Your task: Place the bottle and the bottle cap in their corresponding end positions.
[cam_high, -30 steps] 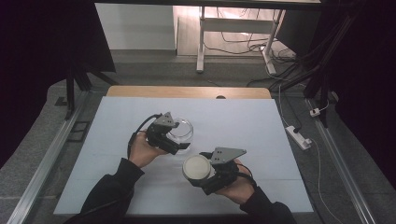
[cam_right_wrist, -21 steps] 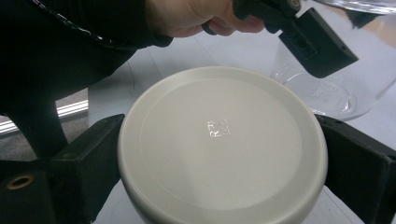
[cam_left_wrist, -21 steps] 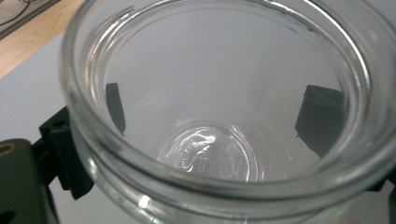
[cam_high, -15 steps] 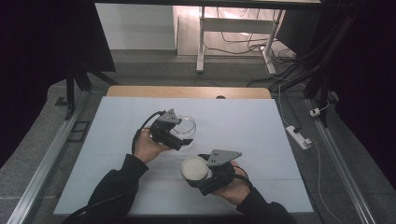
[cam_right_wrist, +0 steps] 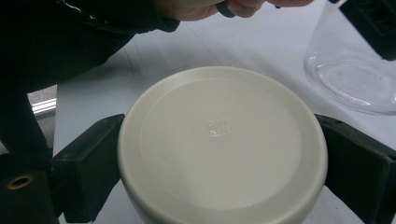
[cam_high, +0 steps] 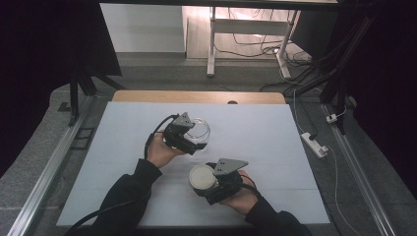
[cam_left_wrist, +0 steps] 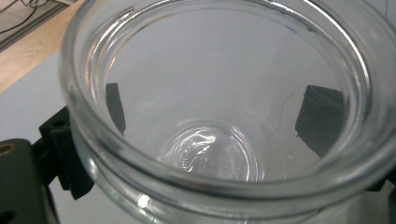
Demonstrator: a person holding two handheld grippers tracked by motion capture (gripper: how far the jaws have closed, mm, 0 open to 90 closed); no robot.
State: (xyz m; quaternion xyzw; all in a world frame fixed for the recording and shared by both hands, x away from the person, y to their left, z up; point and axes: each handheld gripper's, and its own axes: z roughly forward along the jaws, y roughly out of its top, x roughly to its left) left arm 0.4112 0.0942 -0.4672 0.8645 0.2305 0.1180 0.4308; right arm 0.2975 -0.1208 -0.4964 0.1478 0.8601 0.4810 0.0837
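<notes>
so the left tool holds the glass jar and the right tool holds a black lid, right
Not quite: the lid is cream-white, not black, as the right gripper view shows, clamped between the black jaws of the right tool. The rest holds: the left tool grips the glass jar.

Both grippers black w/ grey 3-corner top plates: left gripper (cam_high: 189, 139), right gripper (cam_high: 212, 184). Black cables trail. Dark long sleeves (cam_high: 125, 191). Brass screw hole (cam_right_wrist: 19, 181).
</notes>
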